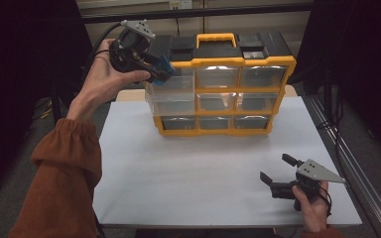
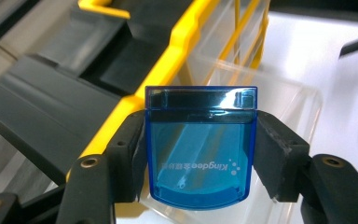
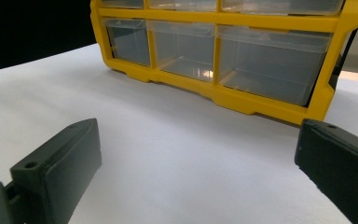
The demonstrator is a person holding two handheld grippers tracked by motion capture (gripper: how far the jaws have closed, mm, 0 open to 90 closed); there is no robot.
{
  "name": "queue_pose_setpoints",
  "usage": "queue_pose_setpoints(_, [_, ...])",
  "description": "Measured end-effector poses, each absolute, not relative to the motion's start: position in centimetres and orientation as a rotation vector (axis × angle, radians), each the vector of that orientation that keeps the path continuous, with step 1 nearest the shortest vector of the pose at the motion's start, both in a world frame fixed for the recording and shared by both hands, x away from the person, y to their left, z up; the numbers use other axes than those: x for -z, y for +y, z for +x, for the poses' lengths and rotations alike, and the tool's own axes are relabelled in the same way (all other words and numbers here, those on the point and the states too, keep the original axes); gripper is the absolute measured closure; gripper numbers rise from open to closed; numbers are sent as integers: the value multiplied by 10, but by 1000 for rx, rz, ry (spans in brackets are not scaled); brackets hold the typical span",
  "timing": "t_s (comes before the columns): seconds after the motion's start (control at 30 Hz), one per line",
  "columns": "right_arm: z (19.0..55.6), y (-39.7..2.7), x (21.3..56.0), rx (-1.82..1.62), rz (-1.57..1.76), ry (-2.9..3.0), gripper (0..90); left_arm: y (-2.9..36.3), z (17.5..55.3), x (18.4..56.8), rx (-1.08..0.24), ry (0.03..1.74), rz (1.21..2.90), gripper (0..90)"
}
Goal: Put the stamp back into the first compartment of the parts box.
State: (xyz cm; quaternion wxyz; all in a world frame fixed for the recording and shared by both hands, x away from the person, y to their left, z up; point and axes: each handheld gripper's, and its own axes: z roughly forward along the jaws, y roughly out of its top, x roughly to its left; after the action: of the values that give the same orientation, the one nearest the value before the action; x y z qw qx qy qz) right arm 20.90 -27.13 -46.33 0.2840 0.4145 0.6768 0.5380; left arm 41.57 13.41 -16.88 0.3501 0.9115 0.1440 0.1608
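Nearest the person, the right gripper (image 1: 281,174) rests low on the white table (image 1: 188,173) at its front right corner, jaws spread wide with nothing between them — in the right gripper view they frame bare tabletop, with the bottom row of clear drawers well beyond.

Farther off and higher, the left gripper (image 2: 200,154) is clenched on a small blue translucent box (image 2: 200,147), one pad on each side wall and the darker hinged end pointing away from the hand. In the high view this gripper (image 1: 164,70) is raised at the upper left corner of the yellow-framed drawer organizer (image 1: 243,62).

The relation that matters: the box hangs directly over the top-left clear drawer (image 2: 265,100), which is pulled out — its open mouth lies just below and beyond the jaws. The left hand is plainly the nearer one. A likely next move is a short descent and release into that drawer.
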Motion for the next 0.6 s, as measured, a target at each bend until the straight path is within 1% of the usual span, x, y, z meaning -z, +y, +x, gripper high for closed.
queue_pose_setpoints(0.03, [209,-271,463,-1440,1109,1814,3,133,416,169,-409,378,2379,414])
queue_pose_setpoints(0.17, [209,-271,463,-1439,1109,1812,3,134,420,167,-386,377,2358,414])
queue_pose_setpoints(0.27, [209,-272,463,-1438,1109,1817,3,133,422,168,-394,396,2381,414])
queue_pose_setpoints(0.37, [209,-272,463,-1440,1110,1814,3,132,425,169,-330,386,2406,414])
queue_pose_setpoints(0.57, [209,-272,463,-1440,1109,1815,3,129,427,172,-317,392,2436,414])
queue_pose_setpoints(0.6, [209,-272,463,-1441,1110,1815,3,128,427,173,-304,416,2427,414])
